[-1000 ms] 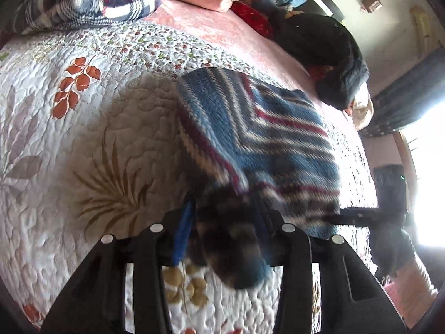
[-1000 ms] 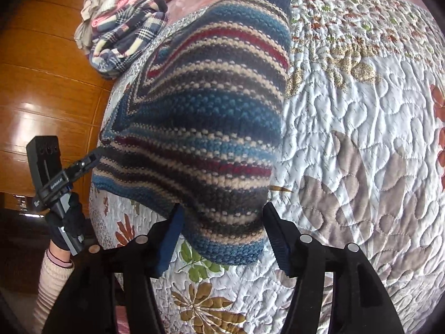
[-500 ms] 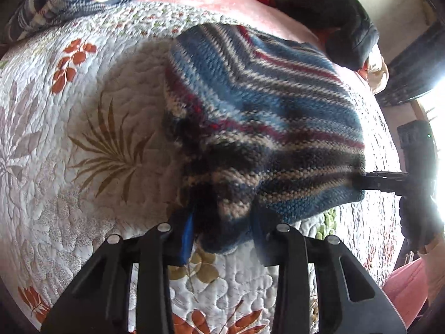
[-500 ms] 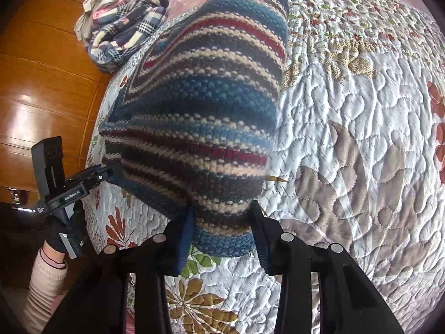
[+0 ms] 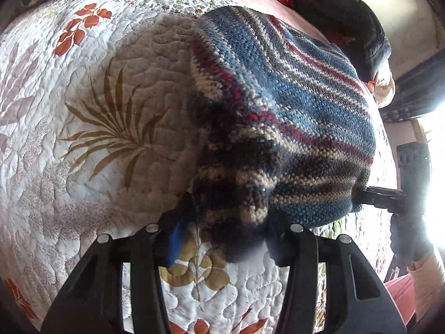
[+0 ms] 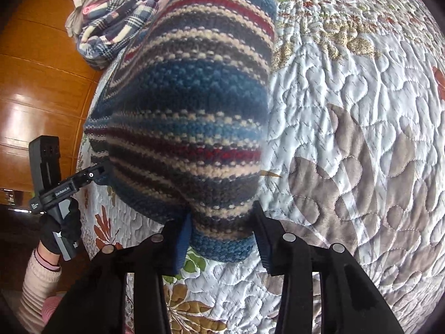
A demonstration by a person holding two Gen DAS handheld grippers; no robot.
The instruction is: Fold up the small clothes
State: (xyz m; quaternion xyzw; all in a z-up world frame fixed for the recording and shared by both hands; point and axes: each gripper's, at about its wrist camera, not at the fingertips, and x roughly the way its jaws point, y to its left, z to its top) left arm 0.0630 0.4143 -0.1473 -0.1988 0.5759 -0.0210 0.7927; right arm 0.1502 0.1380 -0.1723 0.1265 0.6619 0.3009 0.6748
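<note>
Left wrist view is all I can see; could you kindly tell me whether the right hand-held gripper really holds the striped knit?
Observer: Yes, the right hand-held gripper pinches the near edge of the striped knit between both pads.
Operator: Thank you. What lies beyond the plaid clothes pile?
Observer: A glossy wooden panel wall.
Operator: And what holds the left hand-held gripper?
Observer: A black-gloved hand, with a ribbed pink sleeve behind it.
</note>
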